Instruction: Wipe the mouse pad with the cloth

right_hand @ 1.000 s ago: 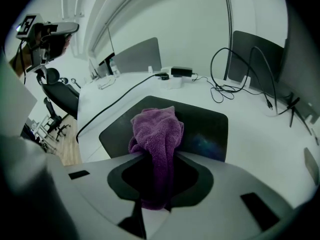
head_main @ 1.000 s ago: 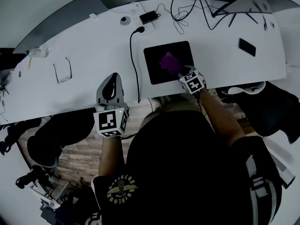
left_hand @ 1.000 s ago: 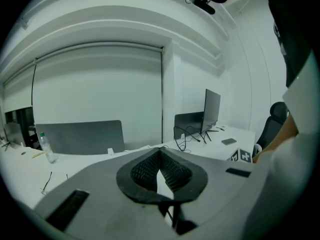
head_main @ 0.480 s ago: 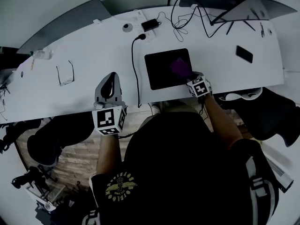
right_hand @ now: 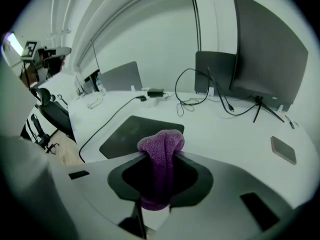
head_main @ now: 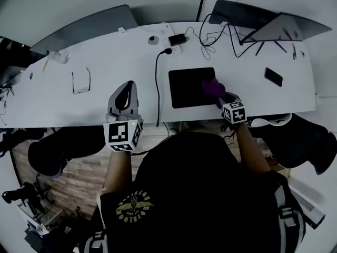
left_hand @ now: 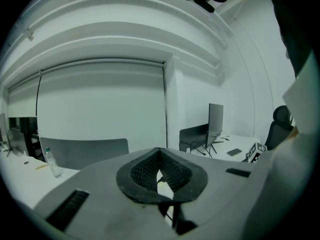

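The soft purple terry cloth [right_hand: 161, 143] is seen bunched into a thick fold and clamped between the jaws of the right gripper [right_hand: 159, 181], which are closed firmly on it. It is judged to be light, limp and easily compressed. A grip across the gathered middle, as taken here, should leave a padded end free for rubbing; some slipping through the jaws under drag is to be expected.

The left gripper [left_hand: 159, 169] is held at the near edge of the white desk [head_main: 105, 67], its jaws brought together on nothing.

In the head view the cloth is placed over the right edge of the flat black rectangular mouse pad [head_main: 189, 87]; contact cannot be confirmed.

Further off, a black cable [head_main: 157, 88] and a dark phone [head_main: 274, 77] are seen.
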### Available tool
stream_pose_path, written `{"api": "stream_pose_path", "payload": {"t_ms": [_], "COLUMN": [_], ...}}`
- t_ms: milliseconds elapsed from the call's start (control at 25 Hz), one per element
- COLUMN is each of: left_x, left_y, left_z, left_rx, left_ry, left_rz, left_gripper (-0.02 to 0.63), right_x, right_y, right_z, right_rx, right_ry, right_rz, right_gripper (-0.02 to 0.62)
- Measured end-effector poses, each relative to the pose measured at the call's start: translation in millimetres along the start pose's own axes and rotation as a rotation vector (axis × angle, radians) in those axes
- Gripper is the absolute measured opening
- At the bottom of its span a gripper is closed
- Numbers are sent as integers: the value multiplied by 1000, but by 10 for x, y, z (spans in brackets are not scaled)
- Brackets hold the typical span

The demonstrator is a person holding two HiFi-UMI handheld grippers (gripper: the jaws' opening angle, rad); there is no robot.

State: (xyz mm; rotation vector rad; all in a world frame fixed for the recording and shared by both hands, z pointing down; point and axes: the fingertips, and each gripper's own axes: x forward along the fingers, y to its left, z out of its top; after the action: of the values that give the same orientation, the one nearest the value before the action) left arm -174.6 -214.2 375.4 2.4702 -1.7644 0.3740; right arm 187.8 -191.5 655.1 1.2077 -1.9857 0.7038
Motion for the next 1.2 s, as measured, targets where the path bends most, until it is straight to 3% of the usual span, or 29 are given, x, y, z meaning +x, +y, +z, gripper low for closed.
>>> {"api": "stream_pose_path", "payload": {"t_ms": [280, 520, 600, 800, 1000, 1200], "left_x": [-131, -343, -447, -736, -889, -1007], "left_y": [5, -94, -155, -330, -453, -561], "left_z": [343, 748, 898, 1211, 1321, 1312], "left_rx": [-20, -13, 23, 203, 231, 193], "left_ry": [-81, -158, -175, -182, -187, -192], "left_rz": [-10, -35, -35, -11, -30, -67], "left_gripper": [2, 3, 2, 3, 2, 2], "right_x": [-713, -1514, -1826, -2612, -3220, -3487], "right_y": [189, 406, 470, 600, 739, 803], "right_z": [736, 1388, 1578, 1979, 2214, 2185], "right_rx": [23, -31, -60, -120, -165, -165], "right_ry": [-249, -476, -552, -722, -829, -867], "right_rz": [20, 22, 17, -23, -51, -76], "right_gripper": [92, 91, 91, 89, 89, 89]}}
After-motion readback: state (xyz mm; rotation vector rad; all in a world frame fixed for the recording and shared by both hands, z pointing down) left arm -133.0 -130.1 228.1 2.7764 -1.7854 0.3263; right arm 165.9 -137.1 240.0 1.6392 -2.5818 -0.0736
